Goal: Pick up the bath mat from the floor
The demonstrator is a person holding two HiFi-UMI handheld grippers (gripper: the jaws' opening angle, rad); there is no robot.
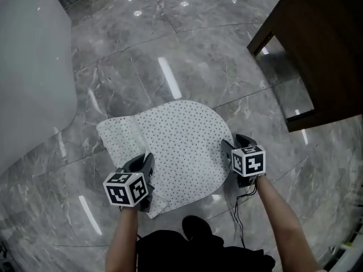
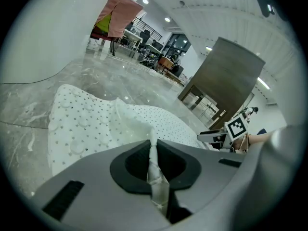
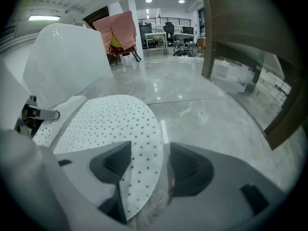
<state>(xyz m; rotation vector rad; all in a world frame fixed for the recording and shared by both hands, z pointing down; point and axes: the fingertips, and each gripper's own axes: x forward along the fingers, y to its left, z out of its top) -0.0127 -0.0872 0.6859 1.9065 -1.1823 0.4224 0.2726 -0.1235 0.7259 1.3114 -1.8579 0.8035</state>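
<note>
A white bath mat (image 1: pixel 181 143) with small dark dots lies on the grey marble floor, its left part folded over and lifted. My left gripper (image 1: pixel 146 164) is shut on the mat's near left edge; in the left gripper view a pinched fold of the bath mat (image 2: pixel 86 124) runs between the pads of the left gripper (image 2: pixel 153 153). My right gripper (image 1: pixel 231 147) is at the mat's right edge. In the right gripper view the right gripper (image 3: pixel 144 165) stands open, with the rounded edge of the bath mat (image 3: pixel 110 121) lying between its jaws, unpinched.
A large white curved fixture (image 1: pixel 31 67) stands at the left. A dark wooden cabinet (image 1: pixel 320 44) on legs stands at the upper right. The person's dark shoe (image 1: pixel 195 226) and a thin cable (image 1: pixel 238 205) are near the mat's near edge.
</note>
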